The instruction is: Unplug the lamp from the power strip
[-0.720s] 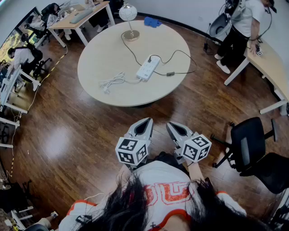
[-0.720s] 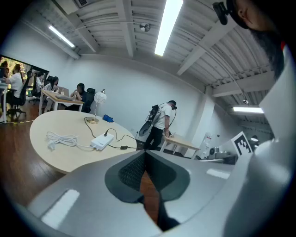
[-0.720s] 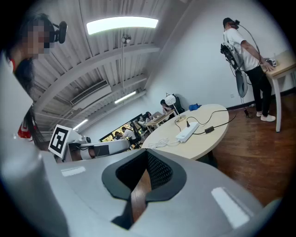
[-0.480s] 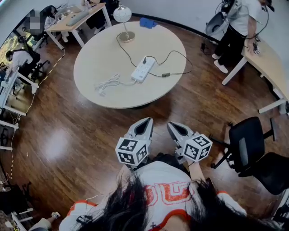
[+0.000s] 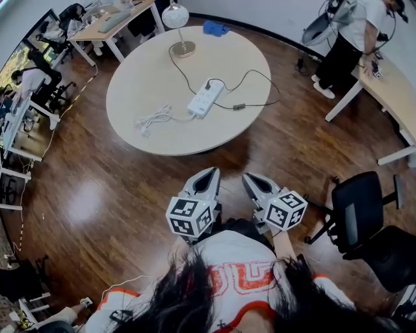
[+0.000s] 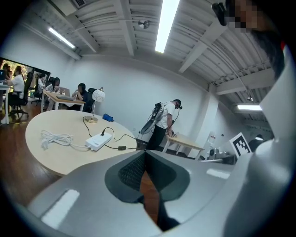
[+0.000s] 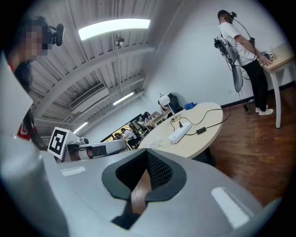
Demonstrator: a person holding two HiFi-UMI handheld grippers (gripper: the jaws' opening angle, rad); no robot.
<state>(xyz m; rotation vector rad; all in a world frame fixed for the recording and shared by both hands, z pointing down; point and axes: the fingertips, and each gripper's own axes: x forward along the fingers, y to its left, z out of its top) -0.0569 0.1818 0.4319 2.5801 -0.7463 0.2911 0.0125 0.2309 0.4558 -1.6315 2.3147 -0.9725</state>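
The lamp (image 5: 177, 17) with its white globe shade stands at the far edge of the round table (image 5: 136, 71). Its black cord runs to a plug (image 5: 208, 83) seated in the white power strip (image 5: 205, 98) at mid-table. The strip's own white cord (image 5: 155, 119) lies coiled to its left. Both grippers hover over the floor close to my body, well short of the table. My left gripper (image 5: 210, 173) and right gripper (image 5: 249, 177) are both shut and hold nothing. The left gripper (image 6: 146, 155) view shows the strip (image 6: 98, 141) far ahead; the right gripper (image 7: 148, 155) view shows it (image 7: 179, 133) too.
An inline switch (image 5: 238, 106) lies on the lamp cord right of the strip. A blue object (image 5: 211, 27) sits at the table's far rim. A black office chair (image 5: 364, 208) stands to my right. A person (image 5: 348, 39) stands by a desk at far right; more desks and people are at the left.
The grippers have stayed in place near my body. The head view has shifted slightly, so the table sits a little differently in the frame.
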